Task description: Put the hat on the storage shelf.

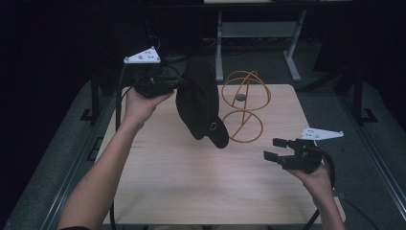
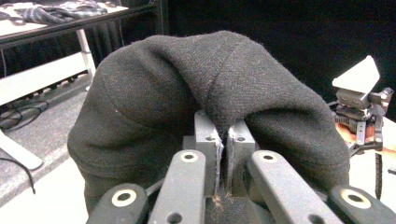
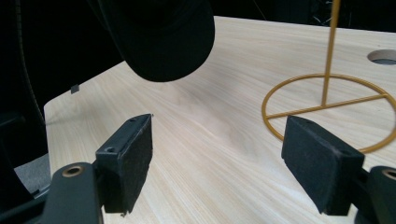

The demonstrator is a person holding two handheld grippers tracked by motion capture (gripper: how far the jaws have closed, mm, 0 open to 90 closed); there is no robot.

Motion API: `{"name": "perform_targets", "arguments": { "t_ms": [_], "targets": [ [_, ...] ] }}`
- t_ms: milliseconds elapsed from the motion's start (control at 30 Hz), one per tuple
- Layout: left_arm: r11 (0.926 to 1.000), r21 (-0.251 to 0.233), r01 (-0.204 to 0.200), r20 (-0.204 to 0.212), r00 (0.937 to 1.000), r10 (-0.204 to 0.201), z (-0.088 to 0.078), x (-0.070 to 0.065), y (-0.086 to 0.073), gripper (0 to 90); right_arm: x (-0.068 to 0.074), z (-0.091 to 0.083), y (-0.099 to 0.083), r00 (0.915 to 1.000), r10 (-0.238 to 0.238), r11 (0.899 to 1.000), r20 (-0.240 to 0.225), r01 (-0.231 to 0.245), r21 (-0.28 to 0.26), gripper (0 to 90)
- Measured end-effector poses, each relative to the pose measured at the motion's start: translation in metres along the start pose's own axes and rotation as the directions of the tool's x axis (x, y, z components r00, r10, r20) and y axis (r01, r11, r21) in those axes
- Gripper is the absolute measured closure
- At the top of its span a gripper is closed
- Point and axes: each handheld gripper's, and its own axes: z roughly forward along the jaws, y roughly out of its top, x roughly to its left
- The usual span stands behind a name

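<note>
A black cap [image 1: 201,103] hangs in the air over the far middle of the table, brim down. My left gripper [image 1: 179,82] is shut on the cap's fabric; in the left gripper view the cloth [image 2: 210,88] bulges over the pinched jaws [image 2: 223,140]. A gold wire hat stand [image 1: 244,103] with a round base and a wire dome stands just right of the cap. My right gripper [image 1: 274,148] is held low at the right of the table, open, nothing between its pads [image 3: 217,163]. The cap's brim [image 3: 163,42] hangs ahead of it, with the stand's base ring [image 3: 327,112] to its right.
The light wooden table [image 1: 191,182] has a round cable hole [image 1: 241,97] near the stand. Behind the table stands a grey desk frame [image 1: 258,33]. Dark floor and rails run along both sides of the table.
</note>
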Motion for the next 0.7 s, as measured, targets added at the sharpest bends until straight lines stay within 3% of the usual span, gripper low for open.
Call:
{"name": "perform_targets", "arguments": {
  "t_ms": [167,433,700],
  "targets": [
    [1.0000,0.006,-0.007,0.010,0.9999,0.007,0.011,0.005,0.013,86.5,-0.006,-0.007,-0.002,0.9999,0.008,1.000,0.008,-0.008,-0.016,24.3],
    [0.9989,0.034,-0.033,0.023,0.9992,0.032,0.037,0.012,0.039,86.5,-0.012,-0.017,-0.004,0.9967,-0.010,1.000,0.080,0.010,0.001,24.3],
    [0.9967,0.058,-0.057,0.038,0.9978,0.055,0.067,0.018,0.066,86.5,-0.016,-0.020,-0.006,0.9960,-0.007,1.000,0.089,0.007,0.002,24.0]
  ]
}}
